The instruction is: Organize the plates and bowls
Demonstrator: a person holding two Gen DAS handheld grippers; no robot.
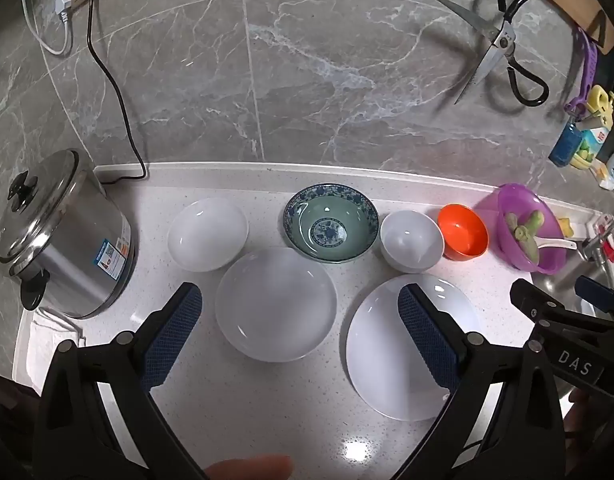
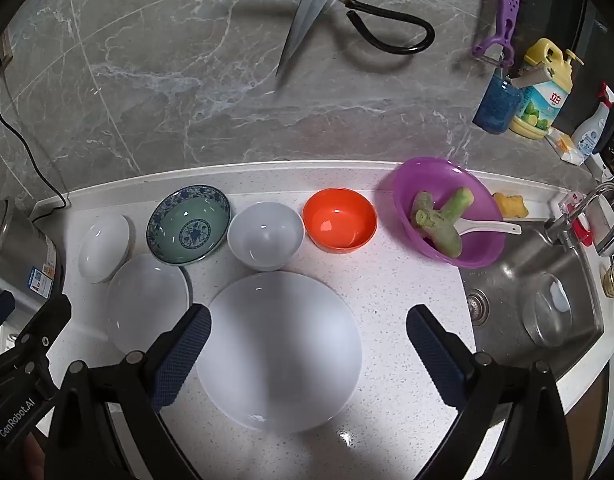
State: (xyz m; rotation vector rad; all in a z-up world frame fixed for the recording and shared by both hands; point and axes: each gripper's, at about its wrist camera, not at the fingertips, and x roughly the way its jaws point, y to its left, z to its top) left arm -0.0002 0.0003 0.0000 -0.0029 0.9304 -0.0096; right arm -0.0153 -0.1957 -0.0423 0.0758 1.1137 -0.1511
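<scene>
I hold both tools above the near edge of the worktop (image 2: 387,400) with nothing in them: the left tool (image 1: 299,304) has its jaws spread wide over the middle white plate (image 1: 276,304), and the right tool (image 2: 309,326) is spread just as wide over the larger white plate (image 2: 279,350), so each looks lined up for the dish nearest to it. The crockery lies unsorted in two loose rows. At the back, from left to right, stand a small white dish (image 1: 208,234), a blue-patterned bowl (image 1: 331,223), a white bowl (image 1: 411,240) and an orange bowl (image 1: 463,232), close together and some nearly touching; the two plates lie in front, apart from each other. I judge nothing is stacked yet, and nesting bowls with bowls and plates with plates seems the sensible plan. A purple bowl (image 2: 447,212) at the right holds green vegetable stalks and a white spoon, so I would leave it alone. The worktop is pale speckled stone with a raised back lip, glossy enough to throw glare near me. A steel cooker (image 1: 63,236) sits at the left, a steel sink (image 2: 535,300) at the right, and scissors (image 2: 331,8) hang on the grey marble-look wall.
</scene>
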